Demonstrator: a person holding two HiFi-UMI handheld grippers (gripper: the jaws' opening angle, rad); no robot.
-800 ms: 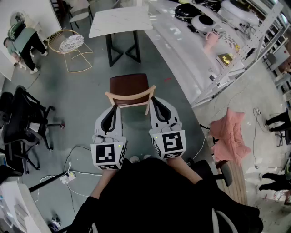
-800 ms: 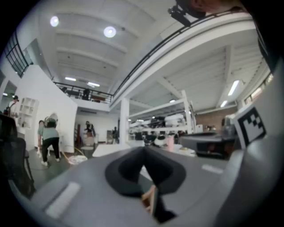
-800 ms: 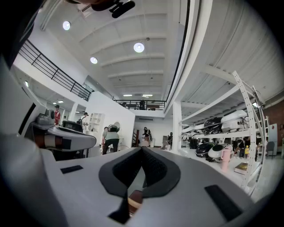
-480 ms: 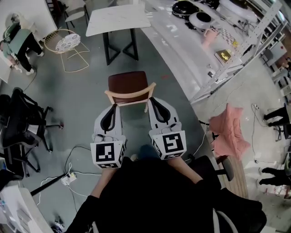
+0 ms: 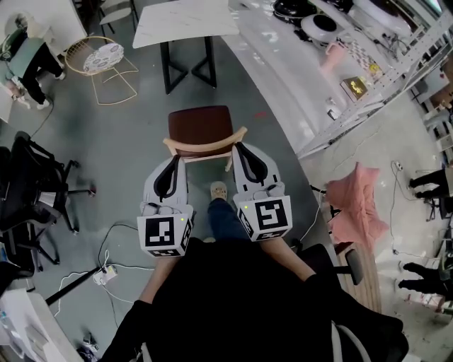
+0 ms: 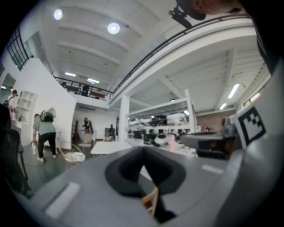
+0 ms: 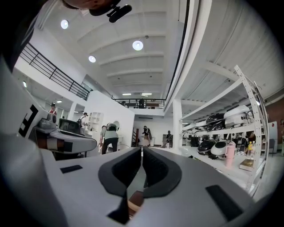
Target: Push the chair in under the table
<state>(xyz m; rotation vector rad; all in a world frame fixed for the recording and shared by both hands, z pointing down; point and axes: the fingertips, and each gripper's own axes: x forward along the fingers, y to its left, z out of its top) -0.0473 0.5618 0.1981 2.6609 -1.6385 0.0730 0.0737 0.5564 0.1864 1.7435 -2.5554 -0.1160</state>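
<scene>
While the white table (image 5: pixel 185 22) stands at the far end of the floor, the chair (image 5: pixel 200 129) sits apart from it, not under it, with its wooden backrest (image 5: pixel 205 147) toward the person. Left gripper (image 5: pixel 177 162): jaws pressed together, nothing between them, tips at the backrest's left end. Right gripper (image 5: pixel 239 150): likewise closed and empty, tips at the right end. Contact looks likely but isn't certain.

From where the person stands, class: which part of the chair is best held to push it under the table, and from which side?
The curved wooden backrest rail of the chair, near its two ends, approached from behind. The rail is nearest and the chair faces the table, so a push there likely runs straight in.
</scene>
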